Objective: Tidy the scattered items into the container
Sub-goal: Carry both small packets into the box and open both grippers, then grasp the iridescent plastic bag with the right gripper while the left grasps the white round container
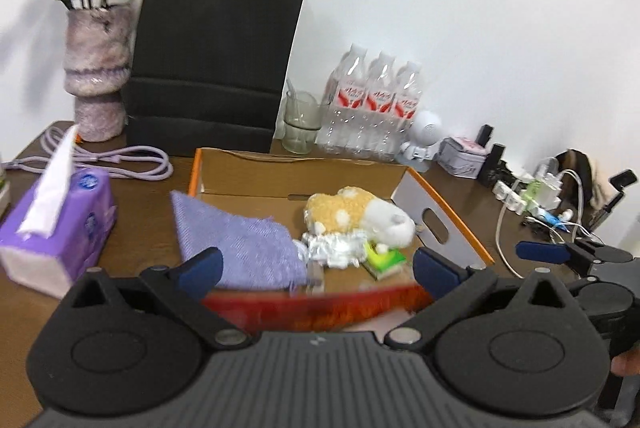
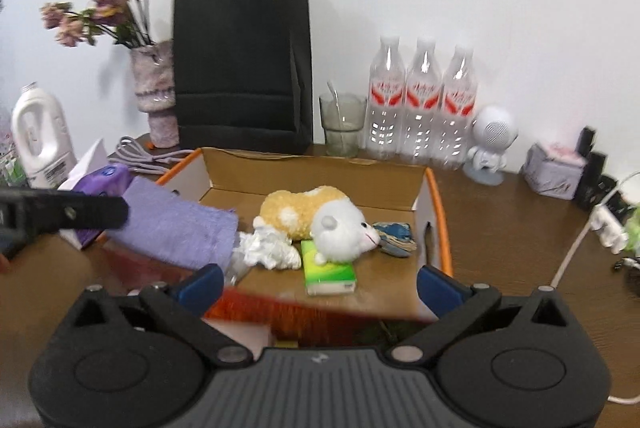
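Note:
An open cardboard box with orange edges sits on the brown table. In it lie a yellow and white plush toy, a crumpled white wrapper, a green tissue pack and a blue item. A purple cloth drapes over the box's left wall. My left gripper and right gripper are both open and empty, just before the box's near edge. A blurred red-orange strip lies between the fingers.
A purple tissue box is left of the box. Behind stand a black paper bag, a vase with flowers, a glass, three water bottles, a white figure. Cables and a power strip lie at right.

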The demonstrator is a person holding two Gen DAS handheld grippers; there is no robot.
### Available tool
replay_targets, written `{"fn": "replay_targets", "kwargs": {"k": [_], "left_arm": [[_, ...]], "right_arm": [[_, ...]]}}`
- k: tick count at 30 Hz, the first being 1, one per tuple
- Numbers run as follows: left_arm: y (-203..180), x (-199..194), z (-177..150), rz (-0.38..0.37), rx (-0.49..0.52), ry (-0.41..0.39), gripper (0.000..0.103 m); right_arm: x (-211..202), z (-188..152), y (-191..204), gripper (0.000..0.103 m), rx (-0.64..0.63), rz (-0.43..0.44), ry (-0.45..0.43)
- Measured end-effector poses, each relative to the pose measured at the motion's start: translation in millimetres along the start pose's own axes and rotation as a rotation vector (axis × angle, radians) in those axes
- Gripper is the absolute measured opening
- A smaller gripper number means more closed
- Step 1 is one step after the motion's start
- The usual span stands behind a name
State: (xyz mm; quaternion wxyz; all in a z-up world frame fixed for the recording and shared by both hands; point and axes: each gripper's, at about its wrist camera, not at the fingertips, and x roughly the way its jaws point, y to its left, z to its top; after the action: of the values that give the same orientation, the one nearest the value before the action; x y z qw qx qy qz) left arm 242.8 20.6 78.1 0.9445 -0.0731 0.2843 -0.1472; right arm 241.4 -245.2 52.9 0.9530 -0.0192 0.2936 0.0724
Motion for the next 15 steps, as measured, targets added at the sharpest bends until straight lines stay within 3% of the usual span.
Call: {"fn": "replay_targets", "kwargs": {"k": [7,15], "left_arm": [[11,-61,-65,0.057,0.008,-0.014,0.103],[20,-89,-132,0.095,-0.027,0.042,0.103]], "right_arm": [[-65,-62,11,0.103,-0.030,-0.005,-0.037],[-78,-124,29,0.103,0.031,-0.029,0.032]]}}
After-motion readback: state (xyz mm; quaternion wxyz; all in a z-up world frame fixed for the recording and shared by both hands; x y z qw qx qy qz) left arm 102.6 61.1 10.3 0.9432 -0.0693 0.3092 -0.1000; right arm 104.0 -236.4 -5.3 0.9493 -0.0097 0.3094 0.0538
